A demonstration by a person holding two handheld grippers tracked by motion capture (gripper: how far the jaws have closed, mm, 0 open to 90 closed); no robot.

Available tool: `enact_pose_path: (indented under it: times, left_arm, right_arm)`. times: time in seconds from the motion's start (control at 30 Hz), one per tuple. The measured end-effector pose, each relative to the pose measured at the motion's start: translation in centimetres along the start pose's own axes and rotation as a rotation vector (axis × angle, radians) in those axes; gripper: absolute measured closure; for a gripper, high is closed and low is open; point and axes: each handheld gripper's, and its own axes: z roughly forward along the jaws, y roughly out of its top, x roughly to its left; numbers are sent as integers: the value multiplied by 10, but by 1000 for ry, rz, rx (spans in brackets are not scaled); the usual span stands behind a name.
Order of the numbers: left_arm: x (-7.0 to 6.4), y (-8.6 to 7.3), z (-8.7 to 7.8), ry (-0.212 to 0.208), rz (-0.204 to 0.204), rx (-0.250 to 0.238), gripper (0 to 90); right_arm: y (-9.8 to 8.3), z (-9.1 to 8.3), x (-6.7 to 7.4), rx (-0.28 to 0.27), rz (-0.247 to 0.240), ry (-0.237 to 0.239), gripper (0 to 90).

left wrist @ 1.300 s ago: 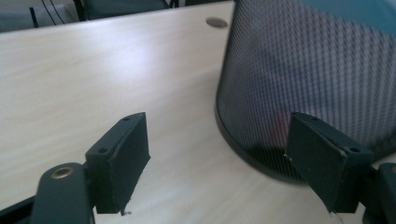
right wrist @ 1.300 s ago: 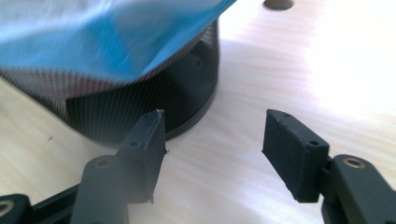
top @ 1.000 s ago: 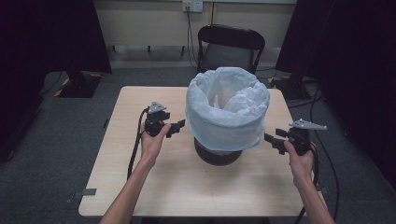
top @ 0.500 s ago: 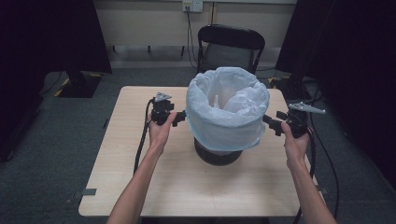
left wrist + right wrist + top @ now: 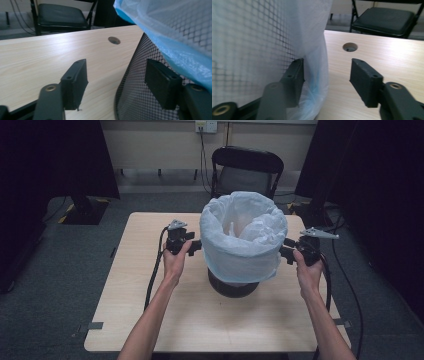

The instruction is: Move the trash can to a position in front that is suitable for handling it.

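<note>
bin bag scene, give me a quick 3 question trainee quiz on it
1. True or false: the bin bag is folded down over the outside of the mesh bin.
2. Which stands behind the table? A) a stool B) a black chair C) a trolley
3. In the right gripper view, what lies between the jaws of the right gripper?

Key
1. True
2. B
3. A fold of the bag's hanging edge, close by one jaw; the jaws stand apart and do not yet pinch it.
</note>
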Motion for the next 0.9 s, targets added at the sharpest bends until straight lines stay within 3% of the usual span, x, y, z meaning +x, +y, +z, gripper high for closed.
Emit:
enact_pose_path:
  times: [0.07,0.23,0.67,0.9]
  left_arm:
    - [-1,-2,-2,-12,-3,-5,406]
    - [2,-9,-10,-45,-29,-21,416]
    - [-12,-21,-43,-38,33,1,487]
    - [-14,-33,-69,-47,56,1,460]
  right_arm:
    - [-1,-1,1,1,-6,18,482]
    - [-4,-4,3,3,-8,76,497]
    - [-14,-15,22,2,-31,115,530]
    - [-25,-19,34,-22,-19,169,527]
